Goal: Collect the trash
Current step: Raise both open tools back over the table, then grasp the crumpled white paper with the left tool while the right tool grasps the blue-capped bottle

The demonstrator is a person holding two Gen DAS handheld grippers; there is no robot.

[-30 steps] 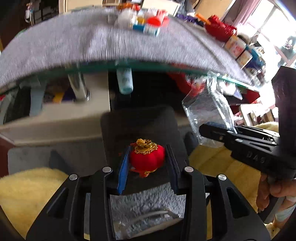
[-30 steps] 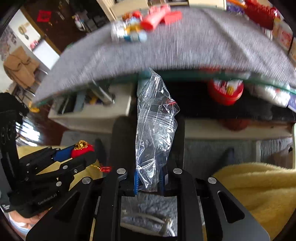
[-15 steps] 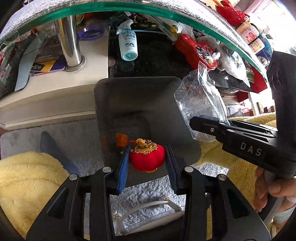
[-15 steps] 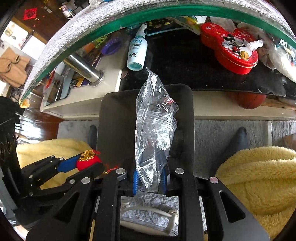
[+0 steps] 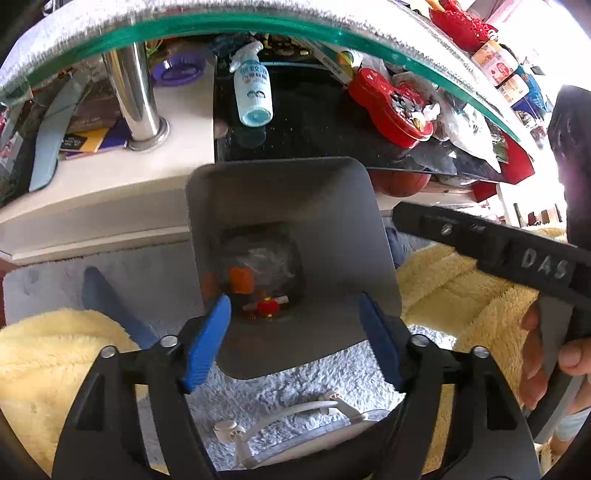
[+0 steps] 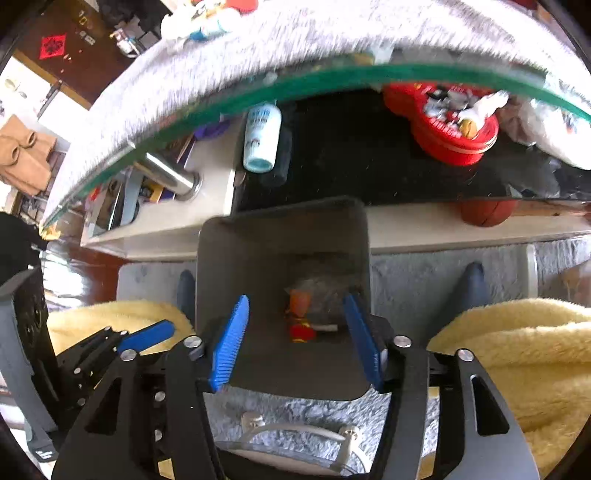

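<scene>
A dark grey bin (image 5: 325,206) (image 6: 332,236) stands on the pale rug under the glass table edge. At its bottom lie the red and gold ornament (image 5: 266,307) (image 6: 301,331), the crumpled clear plastic bag (image 5: 271,260) (image 6: 325,291) and an orange scrap (image 5: 241,279). My left gripper (image 5: 295,332) hangs over the bin's near rim, its jaws opening with nothing between the blue pads. My right gripper (image 6: 297,341) is over the same bin, jaws also opening and empty. The right tool's black arm (image 5: 491,243) crosses the left wrist view; the left tool's blue pad (image 6: 146,338) shows at lower left.
A glass tabletop (image 5: 258,22) covered by grey cloth overhangs a lower shelf with a spray bottle (image 5: 253,92), a red tin (image 5: 391,107), books and a chrome leg (image 5: 135,96). Yellow fleece legs (image 6: 517,350) flank the bin. A basketball (image 6: 485,212) lies under the shelf.
Both grippers opened. The red ornament dropped from the left one and the plastic bag from the right one into the bin. Both tools sank a little toward the bin.
</scene>
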